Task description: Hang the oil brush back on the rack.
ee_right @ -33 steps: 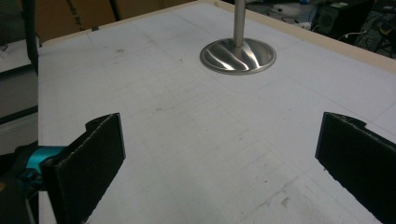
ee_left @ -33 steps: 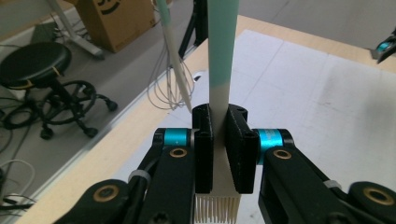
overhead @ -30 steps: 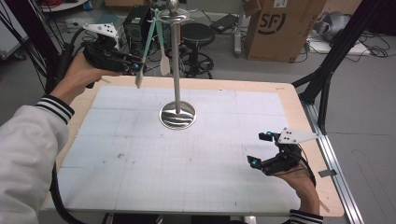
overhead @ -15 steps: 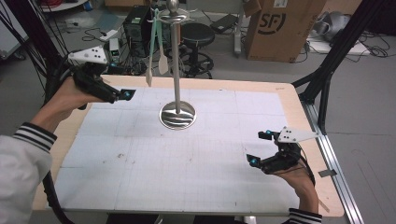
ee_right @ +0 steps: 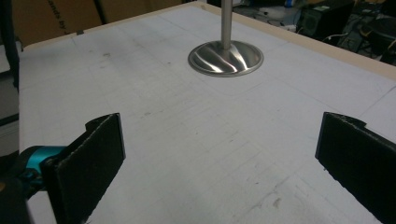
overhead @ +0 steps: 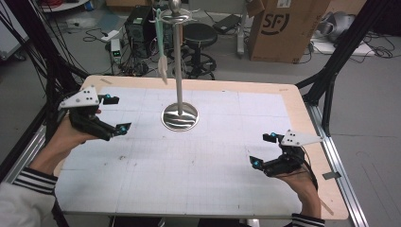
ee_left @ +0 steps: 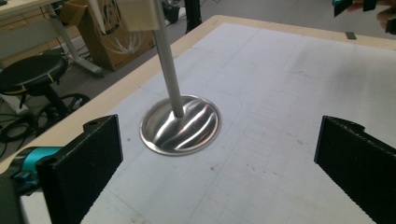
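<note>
We look down on a white gridded tabletop (overhead: 189, 175) with a pale wooden edge, where a person holds a claw in each hand. The left claw (overhead: 111, 113) hangs over the tabletop's left side, its grey three-cornered plate on top, and its jaws stand wide apart with nothing between them. From the left gripper view we see the two black jaws framing bare tabletop and, beyond them, the round polished base (ee_left: 180, 123) of a metal stand. The right claw (overhead: 263, 149) sits low near the right edge of the tabletop, its jaws likewise spread and empty; the right gripper view shows them either side of the white surface, with the same base (ee_right: 225, 58) well ahead.

The stand (overhead: 178, 71) rises from the back half of the tabletop, roughly midway across, well apart from both claws. Its thin pole carries a ring of hooks near a ball top, and a pale, long-handled utensil (overhead: 161, 52) hangs from one hook on the left side, clear of the tabletop.

Behind the tabletop we see a black stool (overhead: 198, 35), a cardboard box (overhead: 279, 26) and cables on a grey floor.
</note>
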A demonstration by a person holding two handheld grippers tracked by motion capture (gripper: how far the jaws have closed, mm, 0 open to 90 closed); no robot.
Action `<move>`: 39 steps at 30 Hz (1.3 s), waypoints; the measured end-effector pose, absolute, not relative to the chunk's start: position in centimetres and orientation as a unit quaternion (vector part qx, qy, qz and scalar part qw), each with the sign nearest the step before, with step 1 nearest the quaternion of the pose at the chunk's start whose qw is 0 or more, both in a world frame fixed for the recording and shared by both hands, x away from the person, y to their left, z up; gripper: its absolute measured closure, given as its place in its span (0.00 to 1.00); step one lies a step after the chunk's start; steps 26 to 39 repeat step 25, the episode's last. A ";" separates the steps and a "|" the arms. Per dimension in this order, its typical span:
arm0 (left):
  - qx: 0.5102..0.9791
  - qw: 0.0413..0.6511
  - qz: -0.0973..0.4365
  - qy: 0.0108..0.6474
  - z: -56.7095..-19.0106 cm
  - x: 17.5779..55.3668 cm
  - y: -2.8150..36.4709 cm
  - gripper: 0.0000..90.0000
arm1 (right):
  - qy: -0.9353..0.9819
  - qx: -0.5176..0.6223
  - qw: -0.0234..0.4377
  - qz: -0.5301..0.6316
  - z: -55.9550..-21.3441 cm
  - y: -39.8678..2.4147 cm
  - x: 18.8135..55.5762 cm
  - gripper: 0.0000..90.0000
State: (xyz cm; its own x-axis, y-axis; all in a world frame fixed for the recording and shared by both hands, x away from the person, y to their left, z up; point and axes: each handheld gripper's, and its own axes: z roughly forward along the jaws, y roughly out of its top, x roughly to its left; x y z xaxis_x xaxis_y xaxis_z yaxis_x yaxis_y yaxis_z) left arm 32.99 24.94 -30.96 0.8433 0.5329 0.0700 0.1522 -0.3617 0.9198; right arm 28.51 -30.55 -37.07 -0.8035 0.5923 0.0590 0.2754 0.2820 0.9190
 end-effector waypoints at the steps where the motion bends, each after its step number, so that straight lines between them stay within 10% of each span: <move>1: 0.806 0.523 0.182 0.211 -31.5 32.7 24.9 0.02 | 0.786 0.278 0.151 0.531 -37.0 -30.6 28.5 0.00; 18: 0.814 0.528 0.137 0.199 -38.2 30.0 23.9 0.02 | 0.775 0.295 0.164 0.534 -37.4 -31.1 28.3 0.00; 39: 0.800 0.546 0.137 0.209 -38.1 29.8 24.5 0.02 | 0.774 0.294 0.171 0.533 -37.4 -31.3 28.1 0.00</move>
